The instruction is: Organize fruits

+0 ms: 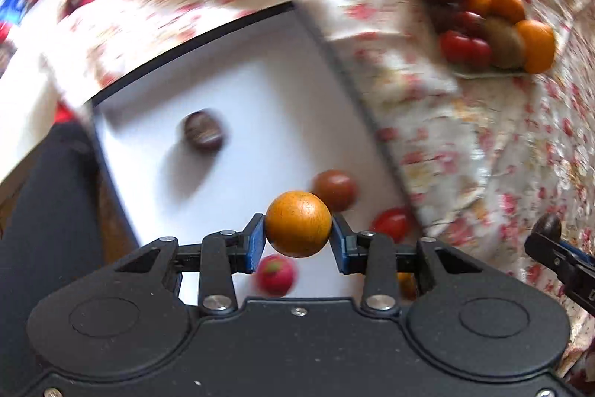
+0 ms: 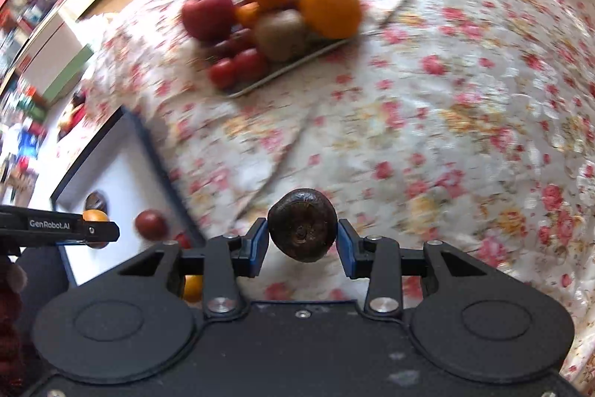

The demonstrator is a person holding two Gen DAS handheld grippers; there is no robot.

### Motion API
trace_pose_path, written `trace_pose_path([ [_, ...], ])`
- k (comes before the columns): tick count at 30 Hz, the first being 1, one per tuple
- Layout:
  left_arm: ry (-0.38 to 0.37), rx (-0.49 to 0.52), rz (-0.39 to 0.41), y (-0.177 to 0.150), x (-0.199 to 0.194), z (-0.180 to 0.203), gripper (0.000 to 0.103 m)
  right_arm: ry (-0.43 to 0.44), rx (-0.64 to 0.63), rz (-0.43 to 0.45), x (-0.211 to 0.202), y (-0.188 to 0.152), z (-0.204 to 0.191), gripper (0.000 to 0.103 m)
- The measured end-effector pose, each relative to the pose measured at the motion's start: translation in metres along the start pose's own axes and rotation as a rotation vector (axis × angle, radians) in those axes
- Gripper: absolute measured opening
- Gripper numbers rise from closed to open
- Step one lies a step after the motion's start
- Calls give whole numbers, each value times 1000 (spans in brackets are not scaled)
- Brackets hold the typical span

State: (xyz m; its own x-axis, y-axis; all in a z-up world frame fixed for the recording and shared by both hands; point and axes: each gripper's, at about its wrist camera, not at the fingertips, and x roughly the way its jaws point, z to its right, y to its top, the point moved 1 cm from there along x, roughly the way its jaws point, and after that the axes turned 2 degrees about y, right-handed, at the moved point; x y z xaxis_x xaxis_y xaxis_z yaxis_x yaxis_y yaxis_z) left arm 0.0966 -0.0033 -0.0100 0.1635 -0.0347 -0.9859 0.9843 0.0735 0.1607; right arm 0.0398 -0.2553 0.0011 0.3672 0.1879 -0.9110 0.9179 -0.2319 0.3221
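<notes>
- Left wrist view shows my left gripper (image 1: 298,236) clamped on a smooth round orange fruit (image 1: 298,229), held by its sides above the white shallow box with dark rim (image 1: 238,77). Only the widest part sits between the blue pads, so a jolt could roll it out, and it would land among the fruit below.
- Under it lie a dark brown round fruit (image 1: 204,135) toward the far left, a reddish-brown tomato-like fruit (image 1: 334,190), a red tomato (image 1: 392,224) by the right wall and a small pink-red fruit (image 1: 276,275) nearest me. If I let go too high, the orange may strike one and scatter them.
- Right wrist view shows my right gripper (image 2: 302,240) closed on a dark brown knobbly round fruit (image 2: 302,225), over the floral tablecloth (image 2: 446,121), right of the box. Its surface looks uneven, so I judge the grip could slip.
- Both tools are close together at the box's near right corner; they could knock each other.
- Farther off, the flat tray of heaped fruit (image 2: 260,82) is blurred, so I may be misreading which pieces rest loosely; a careless pick there could topple the pile.
</notes>
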Motion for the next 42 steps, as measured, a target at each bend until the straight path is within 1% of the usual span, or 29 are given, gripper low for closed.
trace_pose_path([
  [2,26,-36,12,-7,-1,-20,45,25,-37,-22,3,-6,-21,41],
  [4,36,-65,26,-13,-1,-36,45,46,-70,-44,7,-12,-41,41],
  [8,1,-116,47,-21,-1,-57,46,65,-139,-73,15,-26,-80,41],
  [11,-9,-116,72,-26,-1,-60,46,78,-167,-97,22,-34,-101,41],
  [14,14,-112,93,-28,5,-60,46,72,-188,-108,28,-38,-118,41],
  [16,43,-104,85,-29,11,-57,46,64,-196,-110,33,-41,-128,41],
  [17,44,-91,73,-30,13,-56,46,59,-198,-112,33,-41,-131,41],
  [20,-16,-84,62,-32,12,-58,46,41,-202,-118,37,-43,-138,41],
  [21,-21,-89,67,-32,11,-59,46,32,-202,-118,38,-43,-140,41],
  [24,-10,-114,82,-31,9,-62,45,18,-208,-128,44,-43,-145,41],
  [28,-40,-126,64,-30,11,-63,45,12,-220,-136,50,-42,-148,42],
  [32,-38,-125,61,-30,11,-62,45,20,-224,-140,53,-40,-150,42],
  [42,-28,-122,63,-32,11,-61,45,0,-253,-99,45,-41,-151,42],
])
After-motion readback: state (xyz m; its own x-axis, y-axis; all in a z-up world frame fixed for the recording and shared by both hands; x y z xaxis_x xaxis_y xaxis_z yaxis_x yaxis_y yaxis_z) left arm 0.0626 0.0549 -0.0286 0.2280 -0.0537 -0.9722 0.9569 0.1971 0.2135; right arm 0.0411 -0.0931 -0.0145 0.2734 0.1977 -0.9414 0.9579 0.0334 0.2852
